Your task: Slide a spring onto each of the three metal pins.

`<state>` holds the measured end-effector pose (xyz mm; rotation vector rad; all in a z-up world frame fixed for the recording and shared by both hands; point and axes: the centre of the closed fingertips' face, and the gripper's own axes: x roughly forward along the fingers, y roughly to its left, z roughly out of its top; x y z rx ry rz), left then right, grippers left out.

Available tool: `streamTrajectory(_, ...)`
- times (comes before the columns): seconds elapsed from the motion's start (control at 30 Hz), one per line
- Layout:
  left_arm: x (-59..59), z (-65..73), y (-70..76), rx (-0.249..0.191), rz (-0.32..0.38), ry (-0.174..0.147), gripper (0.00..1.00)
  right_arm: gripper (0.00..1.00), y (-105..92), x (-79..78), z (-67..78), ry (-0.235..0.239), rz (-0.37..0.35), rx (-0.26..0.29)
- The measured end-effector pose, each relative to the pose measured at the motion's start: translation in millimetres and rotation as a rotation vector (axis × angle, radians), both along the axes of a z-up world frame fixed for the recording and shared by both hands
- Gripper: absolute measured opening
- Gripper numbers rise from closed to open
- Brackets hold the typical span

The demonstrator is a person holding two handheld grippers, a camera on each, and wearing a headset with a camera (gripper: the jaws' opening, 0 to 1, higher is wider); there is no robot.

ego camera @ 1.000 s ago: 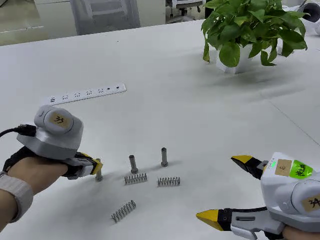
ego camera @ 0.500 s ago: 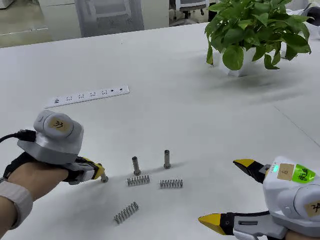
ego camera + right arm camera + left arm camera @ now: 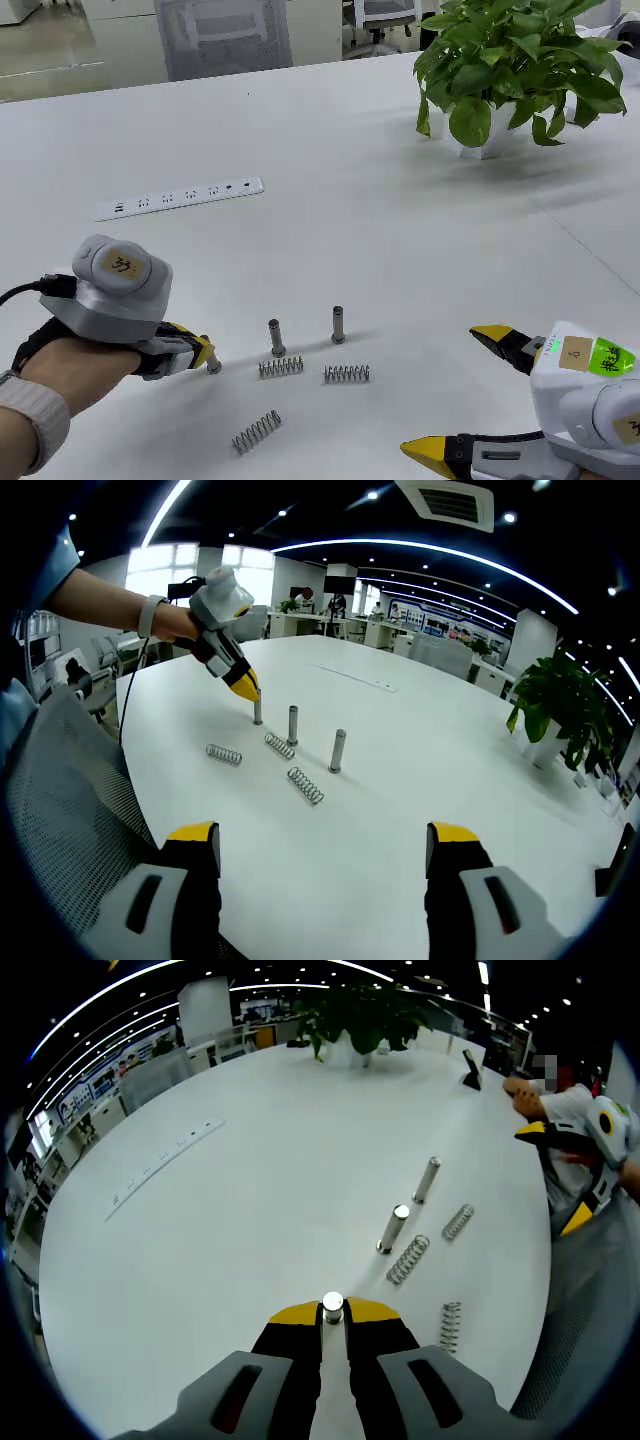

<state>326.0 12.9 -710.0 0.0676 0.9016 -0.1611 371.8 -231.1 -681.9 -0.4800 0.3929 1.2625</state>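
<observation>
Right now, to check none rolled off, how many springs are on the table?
3. One spring lies by the middle pin, a second spring by the right pin, a third spring lower in the head view, apart from both. None seems hidden.

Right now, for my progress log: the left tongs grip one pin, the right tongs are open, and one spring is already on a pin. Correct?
No spring is on a pin yet: the head view shows all three springs lying on the table. The rest stands: the left tongs grip one pin, the right tongs are open.
</observation>
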Motion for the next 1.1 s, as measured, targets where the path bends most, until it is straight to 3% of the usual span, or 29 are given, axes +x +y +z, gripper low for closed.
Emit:
streamTrajectory(0.37, 0.1, 1.2, -2.3, -0.016, 0.005, -0.011, 0.08, 0.86, 0.7, -1.2, 0.1, 0.000, 0.001, -0.002)
streamTrajectory(0.7, -2.4, -1.5, -2.3, 0.005, -0.017, -0.006, 0.09, 0.85, 1.3, -2.2, -0.7, -0.001, 0.006, -0.008)
streamTrajectory(1.1, -2.7, -1.3, -4.6, -0.012, -0.004, -0.037, 0.23, 0.85, 1.3, -1.7, -1.2, -0.001, 0.007, -0.010)
